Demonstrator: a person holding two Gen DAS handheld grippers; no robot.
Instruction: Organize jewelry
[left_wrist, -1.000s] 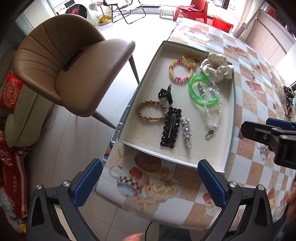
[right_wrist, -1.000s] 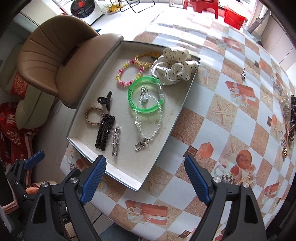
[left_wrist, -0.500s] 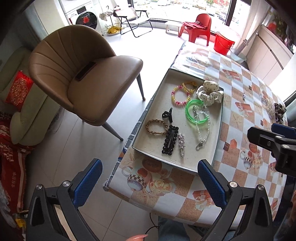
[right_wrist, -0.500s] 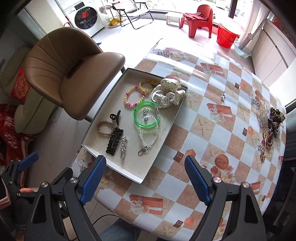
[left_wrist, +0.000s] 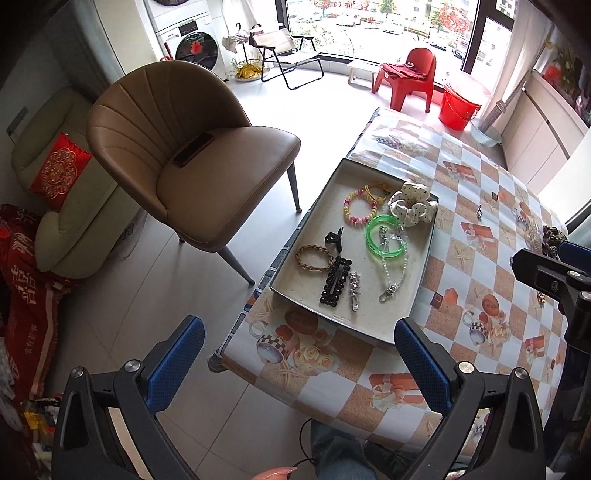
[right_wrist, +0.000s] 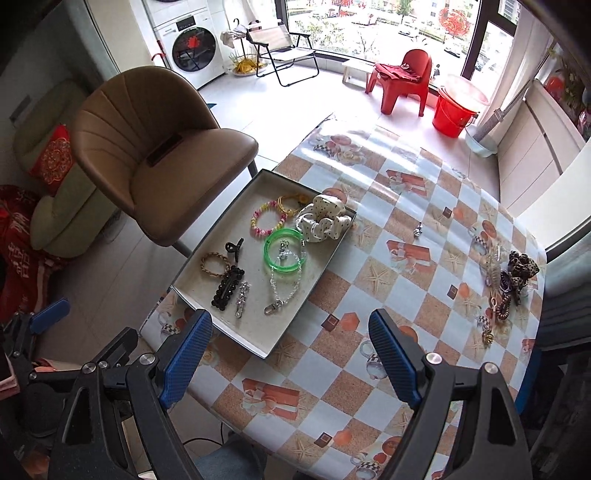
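1. On the table, along its left edge beside the brown chair, sits a shallow grey tray with the sorted pieces laid out inside.
2. At the tray's far end lie a pink-and-yellow beaded bracelet, a yellow hair tie touching it, and a white polka-dot scrunchie in the far right corner.
3. Near the tray's middle a green bangle lies flat, with a clear beaded chain running from inside it toward the near edge and ending in a metal clasp.
4. Along the tray's left side are a small black claw clip, a braided brown hair tie, a black beaded barrette and, just beside it, a silver star clip.
5. At the table's far right edge a loose heap of unsorted jewelry lies, with a leopard-print scrunchie on top; a single small metal piece sits alone between the heap and the tray.
6. The right gripper hangs above the table's near edge with its blue pads spread wide and nothing between them.
7. The left gripper hangs over the table's near left corner, its jaws likewise wide apart and empty; the tray shows just beyond its right finger.
8. Below the grippers a person's trouser leg shows at the table's near edge.
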